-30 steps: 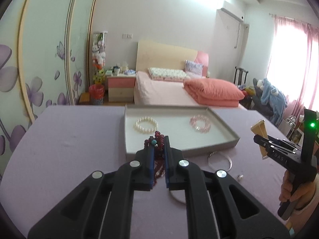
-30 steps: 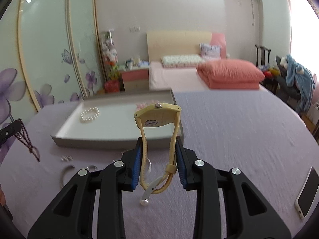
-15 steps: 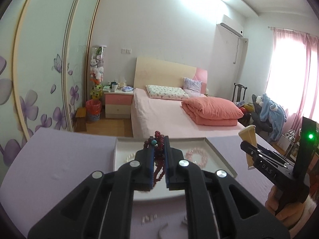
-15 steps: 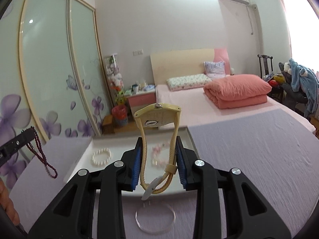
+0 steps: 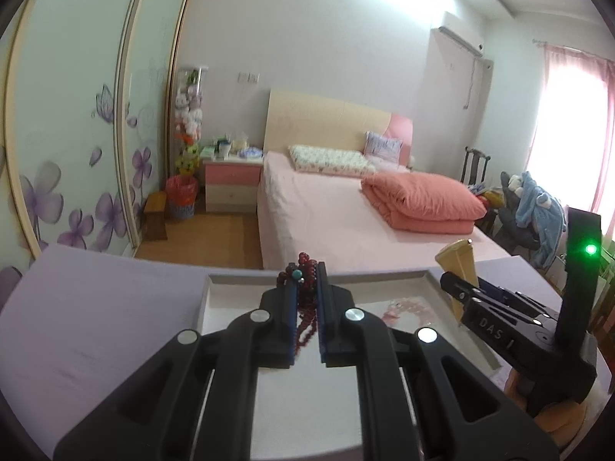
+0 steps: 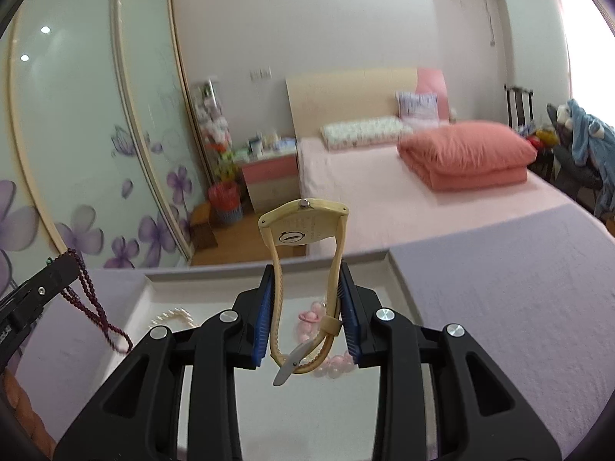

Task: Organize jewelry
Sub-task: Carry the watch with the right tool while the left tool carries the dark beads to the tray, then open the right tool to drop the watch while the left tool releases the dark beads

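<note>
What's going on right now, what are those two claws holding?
Left gripper shut on dark red bead necklace. Right gripper shut on yellow watch. Both over the grey tray, already holding a white and a pink bracelet. Nothing in the way.

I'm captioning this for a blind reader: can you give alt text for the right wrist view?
The right gripper holds a cream wristwatch by its strap above a white tray on a purple tabletop. A pink bracelet and pearl bracelet lie inside.

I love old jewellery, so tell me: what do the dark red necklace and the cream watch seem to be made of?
Necklace: small round dark red beads, glossy, perhaps glass or stone; the strand hangs limp like thread.
Watch: cream case and strap, smooth and slightly shiny, probably plastic or rubber, since the strap bends in a loop; its buckle looks like grey metal.
</note>
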Motion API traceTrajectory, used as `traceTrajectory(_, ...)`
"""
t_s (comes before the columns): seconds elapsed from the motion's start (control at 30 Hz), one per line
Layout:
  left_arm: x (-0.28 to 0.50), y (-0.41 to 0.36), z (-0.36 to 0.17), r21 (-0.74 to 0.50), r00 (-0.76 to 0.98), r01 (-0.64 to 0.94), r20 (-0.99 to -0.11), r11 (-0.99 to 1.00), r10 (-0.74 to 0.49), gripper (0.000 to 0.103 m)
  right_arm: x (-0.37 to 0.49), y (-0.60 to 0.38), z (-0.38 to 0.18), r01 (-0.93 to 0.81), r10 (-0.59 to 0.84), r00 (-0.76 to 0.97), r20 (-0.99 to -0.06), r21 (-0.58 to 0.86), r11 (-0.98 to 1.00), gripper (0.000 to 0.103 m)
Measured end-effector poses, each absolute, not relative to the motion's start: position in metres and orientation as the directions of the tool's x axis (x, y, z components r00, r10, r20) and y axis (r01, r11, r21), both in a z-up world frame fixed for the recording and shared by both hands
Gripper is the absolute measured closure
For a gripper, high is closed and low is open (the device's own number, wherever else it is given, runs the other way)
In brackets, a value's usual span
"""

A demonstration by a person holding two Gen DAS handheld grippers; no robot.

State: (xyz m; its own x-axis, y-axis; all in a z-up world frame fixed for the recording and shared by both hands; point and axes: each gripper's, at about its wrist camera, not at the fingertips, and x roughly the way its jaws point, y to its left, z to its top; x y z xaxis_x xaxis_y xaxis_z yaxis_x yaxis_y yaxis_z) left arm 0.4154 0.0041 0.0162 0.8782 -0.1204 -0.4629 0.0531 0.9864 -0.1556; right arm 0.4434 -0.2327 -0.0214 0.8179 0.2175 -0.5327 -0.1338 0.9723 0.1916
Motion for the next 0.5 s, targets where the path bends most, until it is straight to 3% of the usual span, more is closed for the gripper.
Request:
traceTrajectory(0.13,0.436,0.004,-0.004,-0.155,0.851,0.038,-0.514,0.987,-0.113,0.094,0.465,-0.229,-0.043,-0.108,0.218,0.743,-0.632,0.208,0.972,0.070)
traceTrajectory(0.27,0.448,0.003,-0.015,-0.155,0.833,0.039,-0.541,0.987,-0.118,0.094,0.475,-0.226,-0.048,-0.092,0.211,0.719,-0.662,0.210,0.973,0.069)
traceTrajectory(0.37,0.455,0.000,-0.020,-0.156,0.819,0.051,-0.559,0.986,-0.131,0.093,0.478,-0.228,-0.047,-0.104,0.234,0.706,-0.669,0.229,0.968,0.060)
traceTrajectory(0.43,0.456,0.000,-0.021,-0.151,0.819,0.042,-0.562,0.988,-0.120,0.089,0.478,-0.230,-0.044,-0.109,0.239,0.711,-0.661,0.233,0.966,0.054)
traceTrajectory(0.5,0.453,0.001,-0.023,-0.153,0.820,0.031,-0.561,0.988,-0.113,0.075,0.470,-0.235,-0.040,-0.111,0.235,0.728,-0.644,0.228,0.967,0.052)
